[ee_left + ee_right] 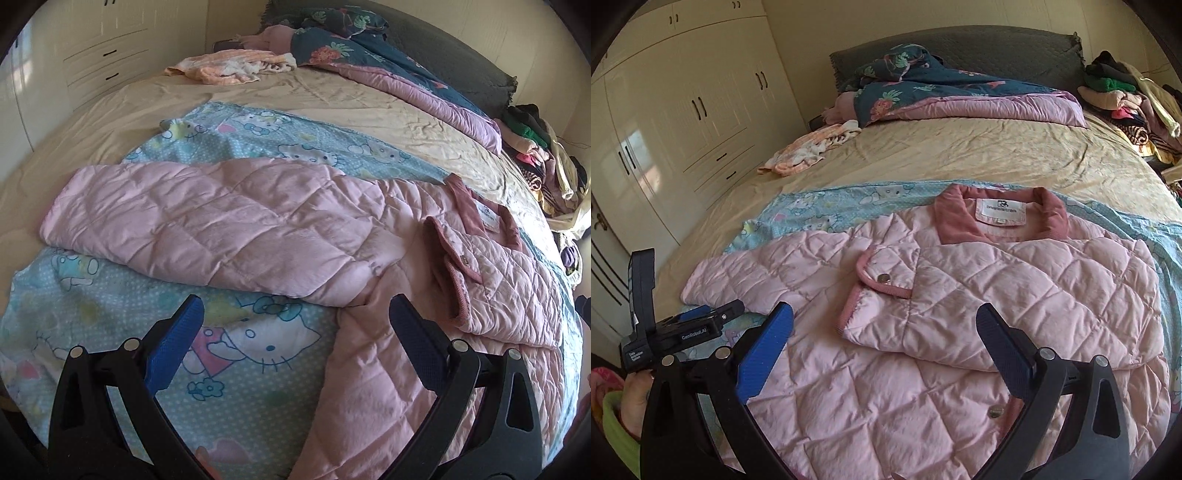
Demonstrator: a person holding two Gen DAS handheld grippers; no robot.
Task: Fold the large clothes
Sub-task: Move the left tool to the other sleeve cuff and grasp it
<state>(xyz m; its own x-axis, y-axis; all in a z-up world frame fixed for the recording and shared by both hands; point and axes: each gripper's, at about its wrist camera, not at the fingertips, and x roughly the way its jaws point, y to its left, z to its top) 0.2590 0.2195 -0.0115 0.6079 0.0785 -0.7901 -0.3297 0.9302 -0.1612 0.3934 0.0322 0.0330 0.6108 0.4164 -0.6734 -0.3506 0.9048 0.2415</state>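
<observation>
Quilting in pale pink covers most of the near end of the bed: the jacket [960, 314] lies face up on a light blue cartoon-cat blanket [229, 373], which is spread over the beige sheet [960, 147]. Its darker pink collar [1001, 218], with a white label inside, points toward the headboard. One front panel is folded back across the chest, showing a metal snap [884, 278] along a rose-trimmed edge. One sleeve [207, 229] stretches out flat to the side across the blanket.

The left gripper [295, 325] hovers above the blanket just beside the jacket's body, below the outstretched sleeve. Its blue fingers [177, 347] stand wide apart with nothing between them. From the right wrist view, this same tool shows at the lower left, held by a hand [635, 398] in a green cuff.

The right gripper [884, 328] hangs over the middle of the jacket, near the folded-back panel. Its fingers [764, 354] are also spread wide and hold nothing; whether they touch the fabric I cannot tell.

Farther up the bed lie a crumpled peach and white cloth [809, 147] and a bunched dark floral quilt [923, 85] with a mauve lining. A heap of mixed clothes [1126, 99] sits at the far right corner. Cream wardrobes [683, 103] with dark handles line the left wall.
</observation>
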